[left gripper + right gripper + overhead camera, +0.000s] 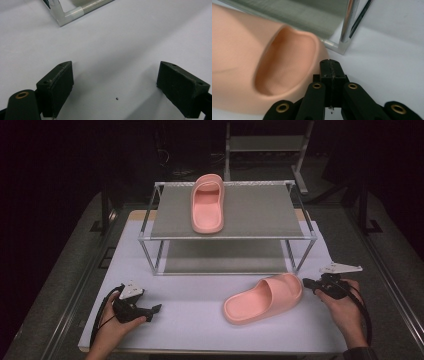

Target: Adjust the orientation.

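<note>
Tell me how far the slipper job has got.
Done: one pink slipper lies on the rack's top shelf. In hand: nothing. The right hand-held gripper sits shut beside the second slipper on the table, jaws pressed together, gripping nothing; the left hand-held gripper rests open. Left: probably shelving that second slipper.

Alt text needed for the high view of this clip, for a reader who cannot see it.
A pink slipper lies on the white table, the shut right gripper beside its toe end. A matching slipper sits on the top shelf of a metal rack, and the open left gripper rests at the table's near left.
</note>
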